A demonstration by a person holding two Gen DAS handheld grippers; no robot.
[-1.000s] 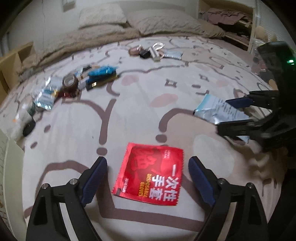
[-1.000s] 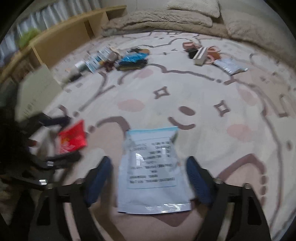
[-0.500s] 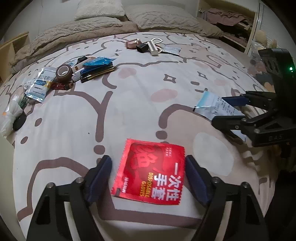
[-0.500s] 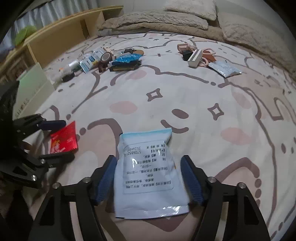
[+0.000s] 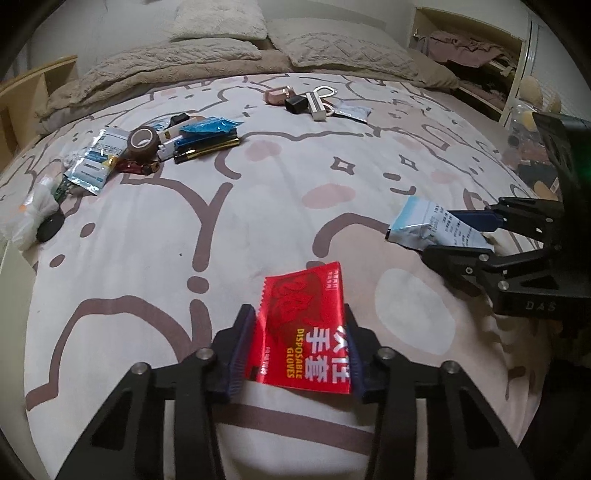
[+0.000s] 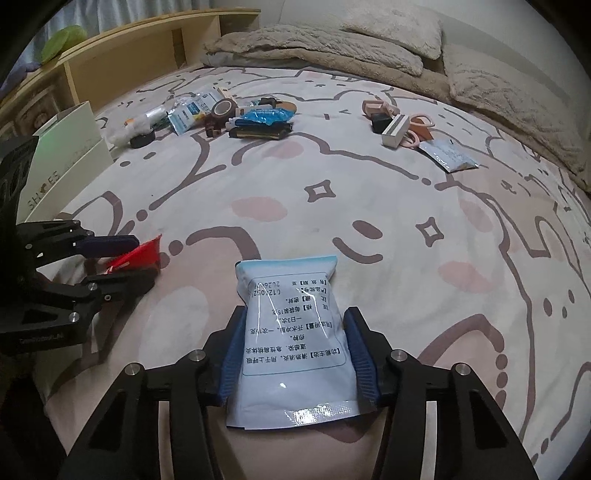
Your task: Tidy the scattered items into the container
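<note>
**Both claws closed on flat packets above the bed**

The left claw (image 5: pixel 301 345) was closed on a red foil packet of disposable gloves (image 5: pixel 304 328). Its blue pads (image 5: pixel 240 350) pressed the two long edges, so the packet bowed a little between them. The long axis of the packet ran straight away from the camera, and its zigzag-cut far end pointed toward the pillows (image 5: pixel 218 18).

The right claw (image 6: pixel 295 356) was closed in the same way on a pale blue medicine sachet (image 6: pixel 291 339). This sachet was glossy and soft, with black print in a rounded frame and a shiny sealed strip at the near end. Its long axis also ran forward along the fingers.

Both packets were over the near part of the bedsheet (image 5: pixel 147 229), which was matte white with brown cartoon lines and pink spots. Whether they touched it, I cannot tell.

Farther away lay a roll of brown tape (image 5: pixel 143 142), a crinkled blue wrapper (image 5: pixel 208 125) and a silver-white box (image 6: pixel 396 130). A white shoe box (image 6: pixel 70 147) stood at the left edge of the bed.
</note>
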